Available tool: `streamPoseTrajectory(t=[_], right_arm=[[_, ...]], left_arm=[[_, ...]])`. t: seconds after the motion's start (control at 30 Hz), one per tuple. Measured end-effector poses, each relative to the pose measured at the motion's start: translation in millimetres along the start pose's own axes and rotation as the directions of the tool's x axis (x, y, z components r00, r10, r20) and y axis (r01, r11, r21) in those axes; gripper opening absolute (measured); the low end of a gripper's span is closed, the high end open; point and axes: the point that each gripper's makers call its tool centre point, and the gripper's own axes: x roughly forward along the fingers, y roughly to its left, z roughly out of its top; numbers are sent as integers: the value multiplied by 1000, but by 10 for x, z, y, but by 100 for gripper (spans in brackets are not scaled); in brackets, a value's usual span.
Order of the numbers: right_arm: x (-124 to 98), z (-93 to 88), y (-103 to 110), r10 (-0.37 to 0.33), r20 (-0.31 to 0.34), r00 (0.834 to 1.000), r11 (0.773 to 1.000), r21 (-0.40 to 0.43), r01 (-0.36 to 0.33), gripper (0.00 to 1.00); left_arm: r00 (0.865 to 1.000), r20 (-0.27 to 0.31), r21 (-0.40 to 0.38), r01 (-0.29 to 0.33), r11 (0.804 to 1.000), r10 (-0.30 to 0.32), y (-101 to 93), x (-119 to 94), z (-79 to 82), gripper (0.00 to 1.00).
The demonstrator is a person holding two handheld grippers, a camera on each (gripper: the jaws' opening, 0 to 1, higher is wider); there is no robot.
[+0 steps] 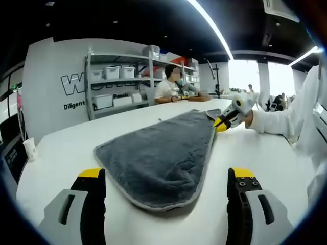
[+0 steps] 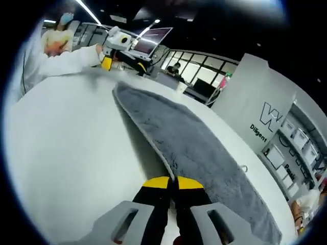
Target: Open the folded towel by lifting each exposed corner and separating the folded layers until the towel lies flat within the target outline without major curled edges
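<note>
We clamp the right hand-held gripper on the grey plush towel's corner, our left hand-held gripper apart near its opposite edge, so a one-sided pull risks dragging it across the white table.

bright, even indoor light from ceiling strips and far windows, which blow out white. the table glares pale; the towel casts a thin soft shadow ahead of the fingers. fisheye bends straight lines at the edges. the right gripper view is blurred far beyond the fingers.
</note>
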Motion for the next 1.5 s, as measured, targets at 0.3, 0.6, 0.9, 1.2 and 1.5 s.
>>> streamPoseTrajectory(t=[0.3,0.6,0.9,1.2,1.5], right_arm=[[-103,3,239,19,-58,998,999,37,-17,0],[-155,-45,407,45,-91,995,997,68,-39,0],[-192,-48,400,42,-67,997,990,134,-32,0],[-481,-28,181,-65,-37,997,925,372,74,15],[-1012,-73,-351,-299,-39,953,811,516,275,41]], left_arm=[[1000,-3,-1,0,1000,0,-3,-2,-11,96],[1000,-11,1,0,1000,0,0,2,-26,96],[1000,-14,2,2,1000,-2,-8,1,-32,96],[1000,-20,5,0,1000,0,-19,-3,-46,96],[1000,-18,8,-1,1000,1,-14,-14,-38,96]])
